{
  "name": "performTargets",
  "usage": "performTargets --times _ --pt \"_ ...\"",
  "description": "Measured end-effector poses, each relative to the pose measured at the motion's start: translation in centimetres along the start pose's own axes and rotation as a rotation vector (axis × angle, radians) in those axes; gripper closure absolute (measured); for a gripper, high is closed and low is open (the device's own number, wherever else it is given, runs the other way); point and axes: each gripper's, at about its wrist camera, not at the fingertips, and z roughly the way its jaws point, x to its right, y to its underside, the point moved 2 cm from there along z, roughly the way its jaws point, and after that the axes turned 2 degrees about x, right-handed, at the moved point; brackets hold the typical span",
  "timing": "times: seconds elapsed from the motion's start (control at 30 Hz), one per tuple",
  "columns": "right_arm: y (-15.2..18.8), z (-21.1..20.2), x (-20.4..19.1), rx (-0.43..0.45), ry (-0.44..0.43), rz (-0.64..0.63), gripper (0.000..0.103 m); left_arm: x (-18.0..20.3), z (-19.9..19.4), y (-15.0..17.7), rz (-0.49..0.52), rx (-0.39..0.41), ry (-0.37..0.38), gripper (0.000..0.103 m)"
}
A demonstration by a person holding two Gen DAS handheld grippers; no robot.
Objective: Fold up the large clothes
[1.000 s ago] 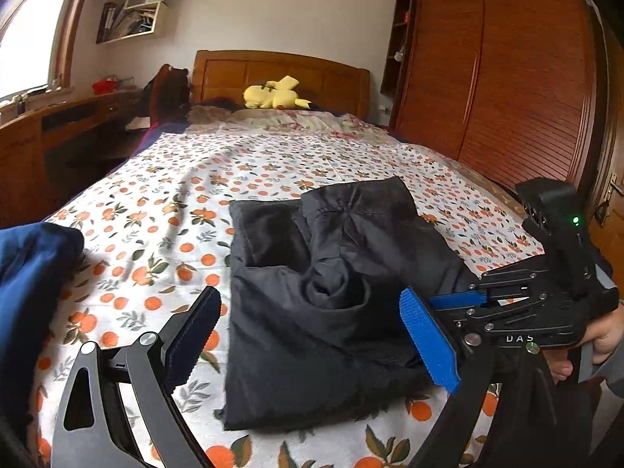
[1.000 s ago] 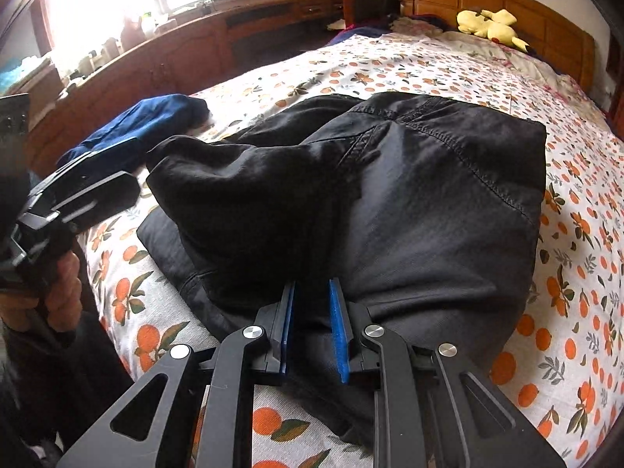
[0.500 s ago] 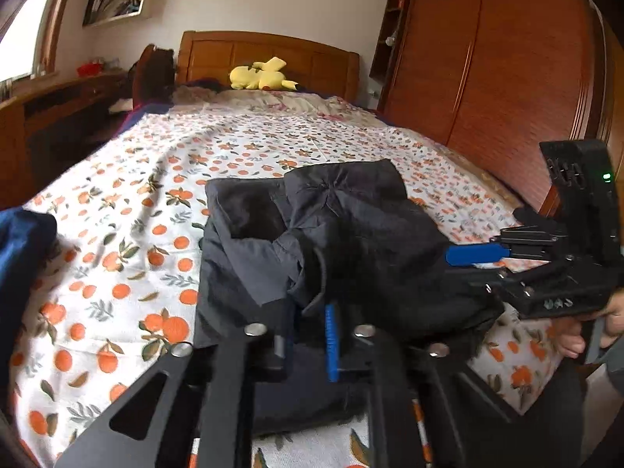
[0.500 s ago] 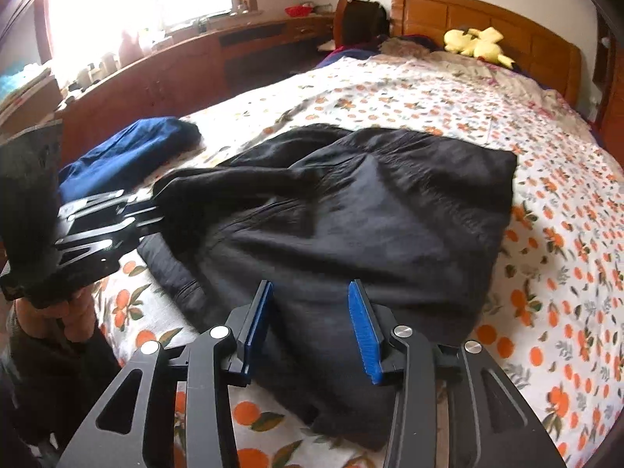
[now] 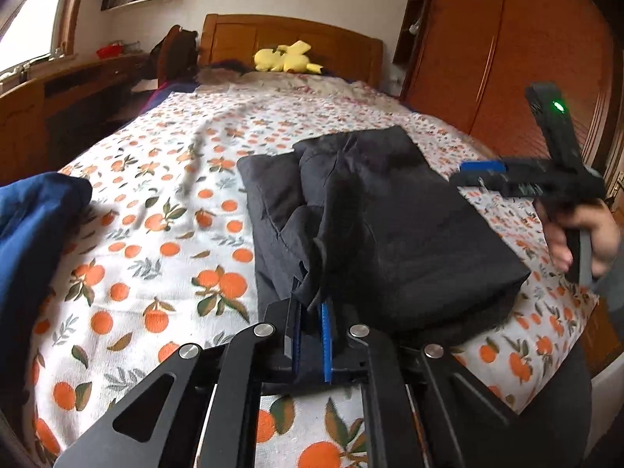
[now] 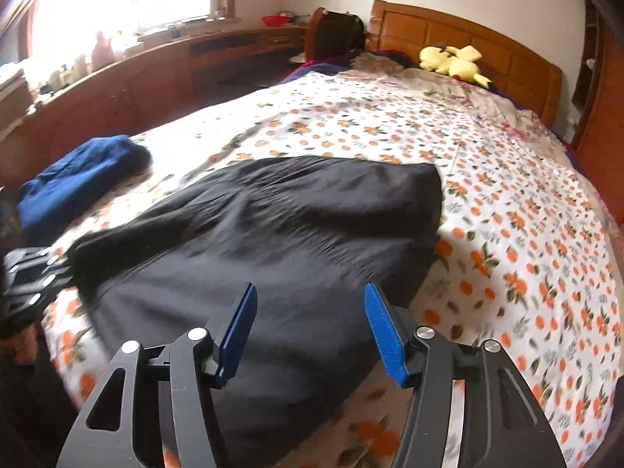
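A black garment [image 5: 382, 226] lies partly folded on the orange-print bedspread [image 5: 156, 202]. My left gripper [image 5: 310, 323] is shut on a bunched corner of it near the bed's front edge. In the right wrist view the same black garment [image 6: 280, 234] spreads below my right gripper [image 6: 310, 327], whose jaws are opening and stand wide apart with no cloth between the blue pads [image 6: 384, 335]. That right gripper [image 5: 479, 169] also shows in the left wrist view, held by a hand above the garment's right side. The left gripper's body appears at the right wrist view's left edge.
A blue garment [image 6: 78, 179] lies in a heap at the bed's left side. A yellow plush toy [image 5: 286, 60] rests by the wooden headboard [image 5: 296, 43]. A wooden wardrobe [image 5: 518, 58] stands right of the bed, a desk [image 6: 128, 78] left under the window.
My left gripper went from wide open to shut on the garment's corner. My right gripper let go of the cloth, opened and drew back to the right.
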Motion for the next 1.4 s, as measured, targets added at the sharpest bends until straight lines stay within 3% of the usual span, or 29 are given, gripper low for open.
performTargets --times 0.23,0.33,0.37,0.6,0.73,0.9,1.4 --pt "-2.2 6.4 5.8 -0.078 0.056 0.096 0.047 -0.2 0.1 0.3 -0.01 -0.003 -0.001 0.093" --pt "-2.3 8.9 8.3 -0.108 0.041 0.175 0.025 -0.1 0.2 0.3 -0.01 -0.006 -0.003 0.093" --pt "-2.3 9.8 9.1 -0.123 0.022 0.201 0.024 -0.1 0.3 0.3 -0.009 -0.007 -0.005 0.092" --pt "-1.8 13.6 10.7 -0.194 -0.136 0.324 0.024 -0.1 0.6 0.4 -0.011 -0.019 -0.011 0.092" --pt "-1.5 13.8 10.5 -0.195 -0.186 0.335 0.034 0.0 0.4 0.6 -0.005 -0.017 -0.037 0.085" --pt "-1.5 13.5 10.4 -0.201 -0.185 0.323 0.035 0.2 -1.8 1.2 -0.001 0.011 -0.124 0.051" --pt "-0.3 14.4 10.3 -0.2 -0.218 0.352 0.034 -0.6 0.5 3.0 -0.062 -0.09 -0.121 0.049"
